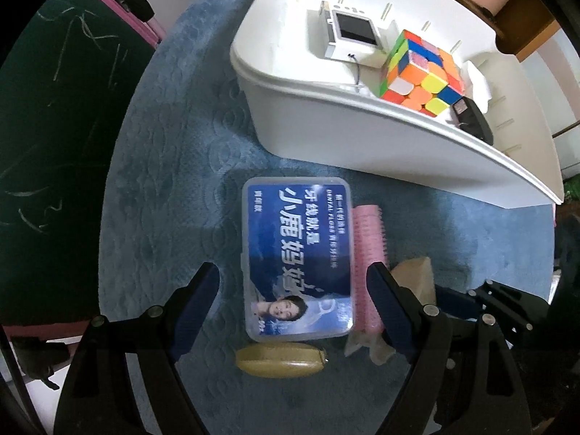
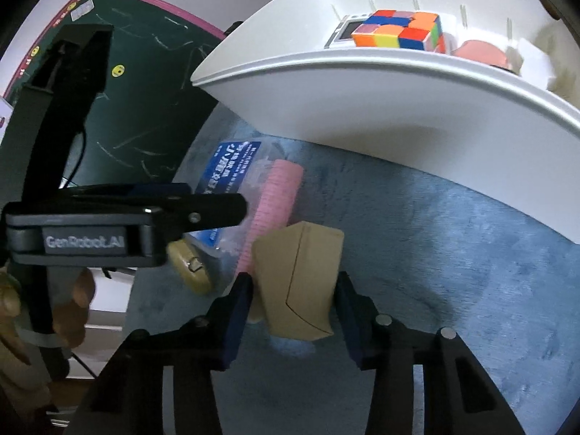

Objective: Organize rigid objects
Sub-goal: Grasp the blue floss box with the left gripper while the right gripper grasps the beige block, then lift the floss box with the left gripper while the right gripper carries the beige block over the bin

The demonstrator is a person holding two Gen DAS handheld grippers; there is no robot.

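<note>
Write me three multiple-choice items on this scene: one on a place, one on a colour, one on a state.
1. The tan block sits:
A. in the white bin
B. between the right gripper's fingers
C. on top of the floss box

2. The roller beside the floss box is:
A. pink
B. green
C. black

3. The left gripper is:
A. shut on the floss box
B. shut on nothing
C. open, straddling the floss box

Answers: 1 B, a finger flanks each side of it; 2 A, its ribbed body is pink; 3 C, gaps show beside both fingers.
</note>
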